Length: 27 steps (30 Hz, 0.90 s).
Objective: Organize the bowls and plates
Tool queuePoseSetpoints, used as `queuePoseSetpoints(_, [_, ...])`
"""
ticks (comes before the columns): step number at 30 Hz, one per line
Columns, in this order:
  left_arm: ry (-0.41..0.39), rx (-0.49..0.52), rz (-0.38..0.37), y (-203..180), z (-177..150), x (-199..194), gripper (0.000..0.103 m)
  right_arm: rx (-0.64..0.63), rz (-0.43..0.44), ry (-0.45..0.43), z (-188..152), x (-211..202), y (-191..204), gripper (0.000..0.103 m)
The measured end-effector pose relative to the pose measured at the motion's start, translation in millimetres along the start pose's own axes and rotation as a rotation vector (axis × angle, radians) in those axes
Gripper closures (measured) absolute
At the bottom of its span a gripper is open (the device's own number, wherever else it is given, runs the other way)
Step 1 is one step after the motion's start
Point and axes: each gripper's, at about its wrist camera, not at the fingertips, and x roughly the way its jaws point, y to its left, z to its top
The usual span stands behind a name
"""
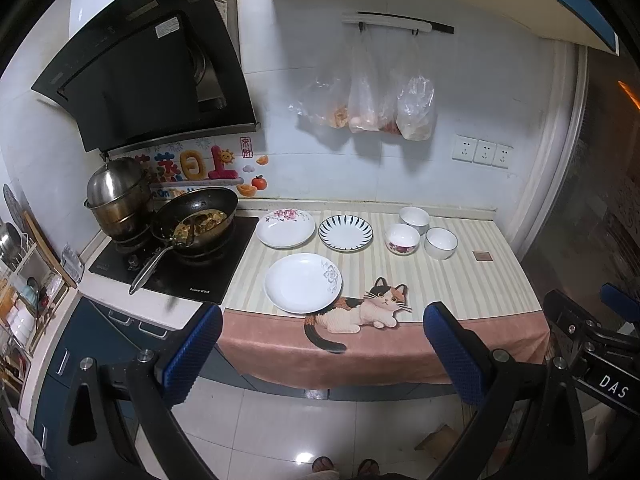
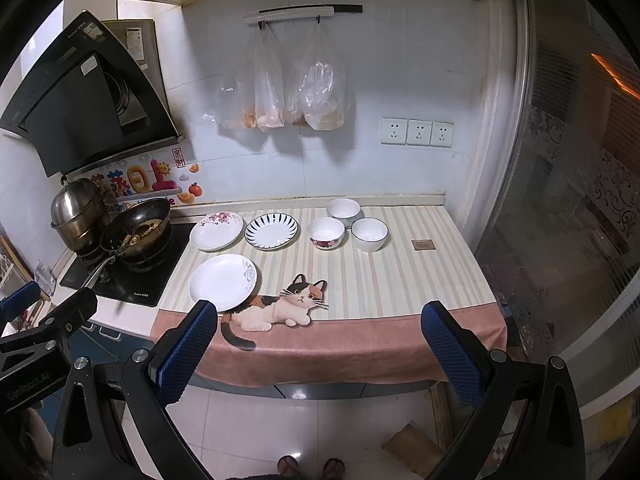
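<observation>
Both tools are held back from the desk (image 2: 400, 280) over the pale tiled floor (image 2: 256, 420); the left tool (image 1: 322, 346) and the right tool (image 2: 320, 342) are spread wide, with nothing between the blue pads.

Ahead of them, a striped cloth with a cat picture (image 2: 280, 304) is draped over the desk. Three plates are laid left of centre: a white plate (image 2: 223, 282) nearest, a pink-flowered plate (image 2: 216, 231) and a blue-rayed plate (image 2: 271, 231) behind it. Three bowls (image 2: 348, 224) are grouped farther right. Beyond the left tool, a wok (image 1: 196, 216) is set on the hob. Plastic bags (image 2: 280, 84) are hung on the tiled wall.
</observation>
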Motion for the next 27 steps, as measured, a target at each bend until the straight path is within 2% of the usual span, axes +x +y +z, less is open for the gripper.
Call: queuePoseSetpoints(27, [-0.01, -0.005, 0.007, 11.5, -4.3, -0.1, 0.0, -0.001, 0.011, -0.017, -0.9, -5.7, 10.9, 0.0])
